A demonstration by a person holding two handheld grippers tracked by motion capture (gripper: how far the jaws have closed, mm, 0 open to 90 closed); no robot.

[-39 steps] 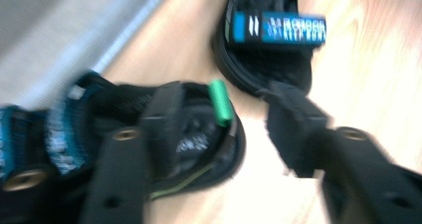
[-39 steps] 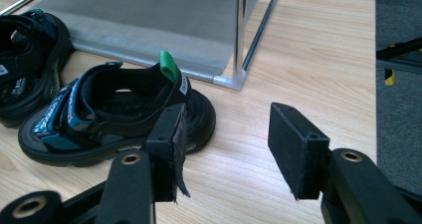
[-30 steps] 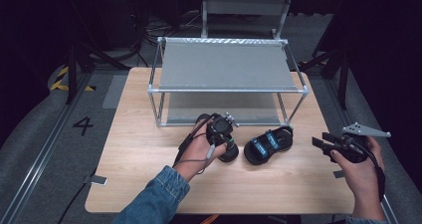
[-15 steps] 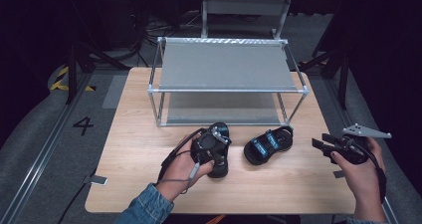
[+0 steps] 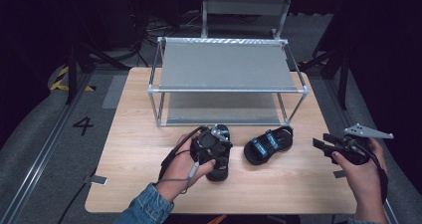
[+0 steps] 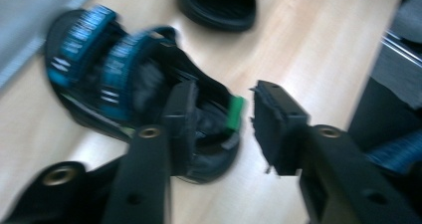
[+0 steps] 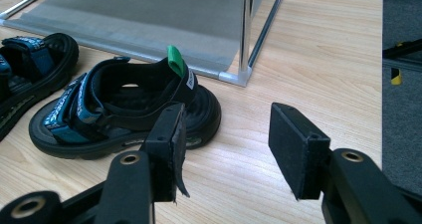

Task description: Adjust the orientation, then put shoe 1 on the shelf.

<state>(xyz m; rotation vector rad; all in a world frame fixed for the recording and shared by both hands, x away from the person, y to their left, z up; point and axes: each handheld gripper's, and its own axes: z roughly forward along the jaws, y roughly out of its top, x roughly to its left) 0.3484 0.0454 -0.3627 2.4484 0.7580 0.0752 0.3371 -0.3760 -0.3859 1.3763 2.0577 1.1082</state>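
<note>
Nearest us, the left gripper (image 5: 215, 145) sits over the left black strapped sandal with blue webbing (image 5: 219, 160), which lies flat on the pale wooden table (image 5: 134, 159). Its jaws have just been opening. In the left gripper view they stand apart over the sandal's heel end (image 6: 149, 99), near its green pull tab (image 6: 235, 112), and the pads press on nothing, so we read the shoe as released. Against the earlier high views, this sandal now lies nearer the table's front edge and turned more lengthwise, just beside its mate. We judge it has been set down, and the pair looks lined up for the rack.

The left hand (image 5: 188, 165) is curled round the gripper body, forearm in a denim sleeve (image 5: 147, 209) coming in from the bottom edge, gripper tilted down onto the shoe.

At the right edge, the right gripper (image 5: 326, 147) hovers level, jaws wide and empty, pointed towards the second black sandal with blue straps (image 7: 119, 109), which rests apart from it.

Farther back stands the two-tier metal-framed shoe rack with grey fabric shelves (image 5: 224, 67), both shelves bare.
</note>
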